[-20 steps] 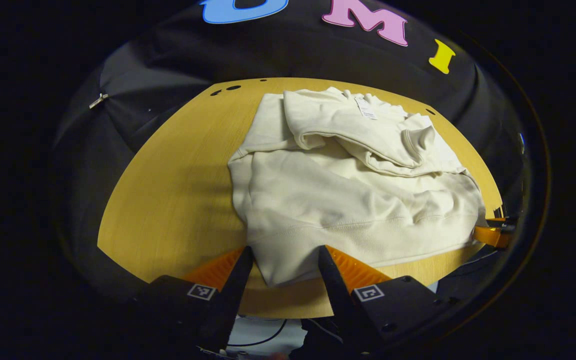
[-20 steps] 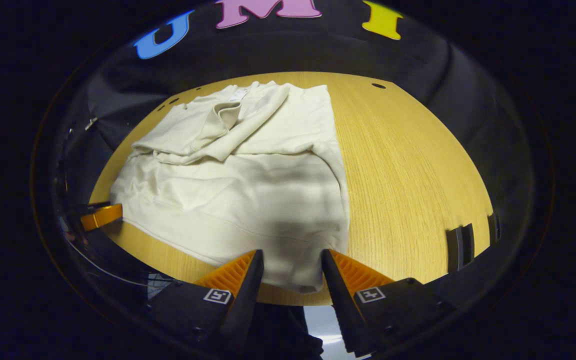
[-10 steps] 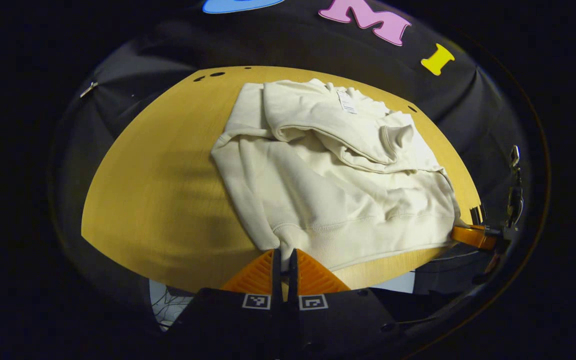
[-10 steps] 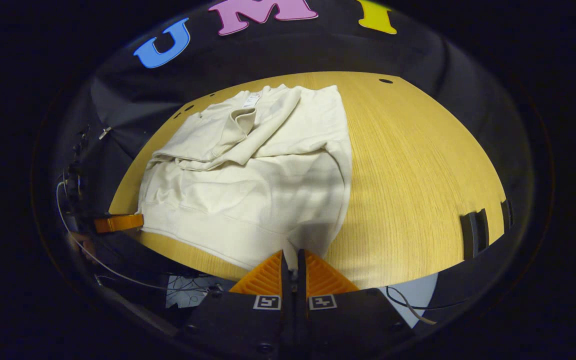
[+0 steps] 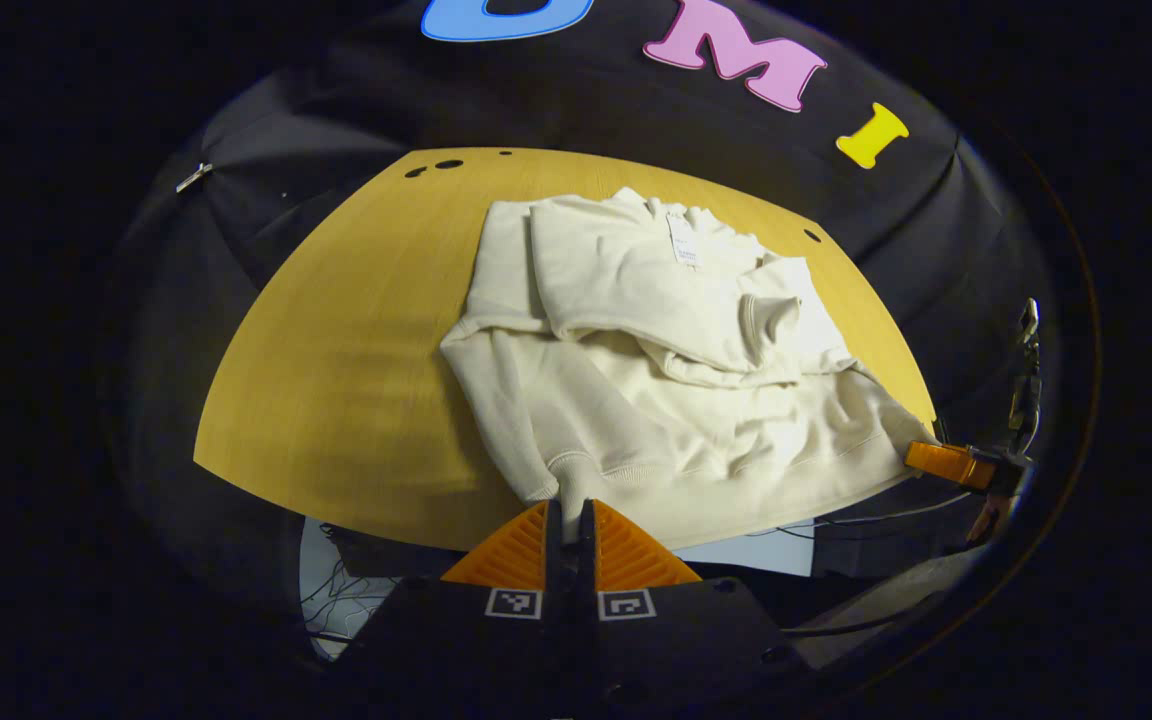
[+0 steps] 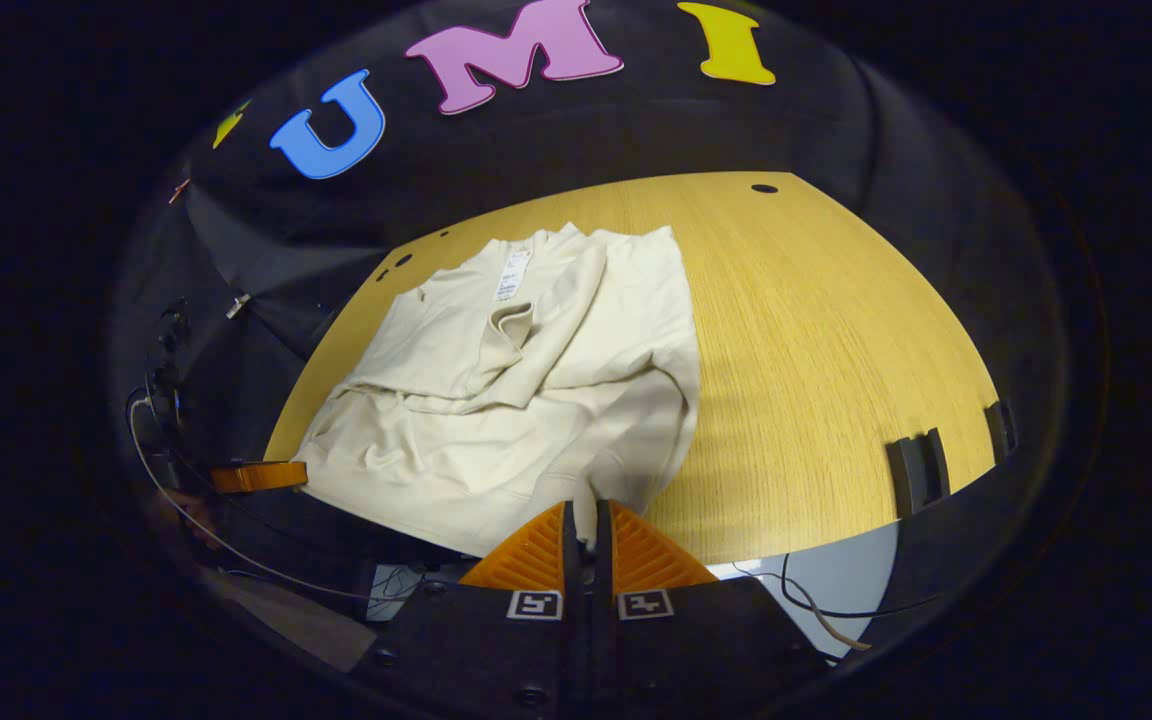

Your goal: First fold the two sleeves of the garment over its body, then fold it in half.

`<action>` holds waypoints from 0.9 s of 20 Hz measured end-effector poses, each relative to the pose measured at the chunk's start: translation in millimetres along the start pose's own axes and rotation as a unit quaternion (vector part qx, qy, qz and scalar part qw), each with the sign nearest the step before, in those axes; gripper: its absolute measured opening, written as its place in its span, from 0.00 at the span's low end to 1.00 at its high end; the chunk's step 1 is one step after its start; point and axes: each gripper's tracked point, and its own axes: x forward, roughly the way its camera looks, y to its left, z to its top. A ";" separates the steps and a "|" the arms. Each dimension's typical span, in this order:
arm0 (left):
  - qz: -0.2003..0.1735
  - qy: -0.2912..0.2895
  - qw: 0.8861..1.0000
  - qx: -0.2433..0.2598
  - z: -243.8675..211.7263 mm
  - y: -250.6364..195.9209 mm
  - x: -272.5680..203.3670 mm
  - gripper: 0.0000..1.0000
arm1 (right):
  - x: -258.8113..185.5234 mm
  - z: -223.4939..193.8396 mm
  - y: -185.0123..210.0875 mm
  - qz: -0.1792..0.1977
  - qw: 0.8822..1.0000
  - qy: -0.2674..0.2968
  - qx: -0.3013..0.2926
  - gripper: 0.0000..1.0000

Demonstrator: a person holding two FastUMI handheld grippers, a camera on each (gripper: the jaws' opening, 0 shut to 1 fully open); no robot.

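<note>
A cream sweatshirt lies on the wooden table, both sleeves folded across its chest, the neck label at the far end. My left gripper is shut on the near left corner of the ribbed hem, which is lifted off the table. In the right gripper view the same sweatshirt spreads ahead, and my right gripper is shut on the hem's near right corner, also raised. The right gripper shows far off at the garment's other corner in the left gripper view; the left gripper shows likewise in the right gripper view.
The table has bare wood to the right of the garment and small holes near its far edge. Two dark clamps sit on its right rim. Cables and pale floor lie below the near edge.
Both grippers went from open around the hem to shut on its corners. They have since lifted and drawn back, raising the hem and puckering the lower body.
</note>
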 end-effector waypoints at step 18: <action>0.024 -0.094 0.995 -0.016 171.6 5.2 64.7 0.06 | 97.0 182.9 6.7 0.021 0.994 -0.103 0.033 0.05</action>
